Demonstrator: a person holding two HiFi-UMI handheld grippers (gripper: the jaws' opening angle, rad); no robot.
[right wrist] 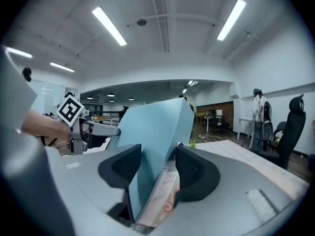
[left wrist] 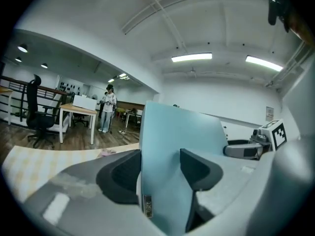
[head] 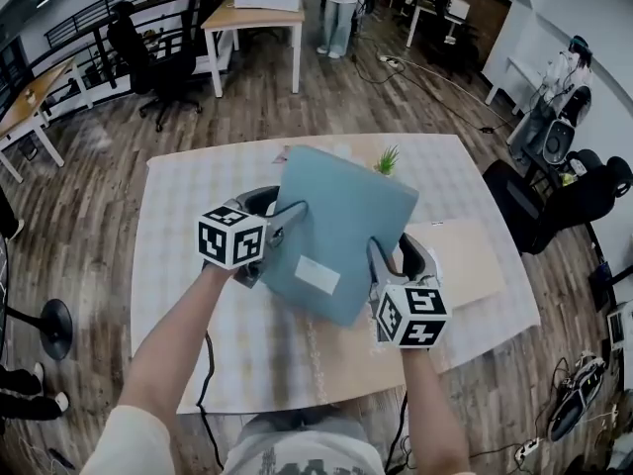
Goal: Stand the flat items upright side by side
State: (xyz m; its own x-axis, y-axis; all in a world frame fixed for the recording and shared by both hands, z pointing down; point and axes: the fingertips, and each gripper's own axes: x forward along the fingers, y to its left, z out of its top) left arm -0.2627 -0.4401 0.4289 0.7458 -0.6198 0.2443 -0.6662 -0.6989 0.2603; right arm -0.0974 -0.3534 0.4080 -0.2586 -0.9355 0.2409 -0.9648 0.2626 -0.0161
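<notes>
I hold one blue book [head: 341, 216] above the table [head: 178, 226] with two grippers. The left gripper [head: 285, 218] and the right gripper [head: 380, 257] each clamp one edge of it.

You are getting bright, even light from ceiling strips [left wrist: 192, 57], shadows falling faint, fisheye bending the room lines, corners darkening to black, nearest foreground blurring.
</notes>
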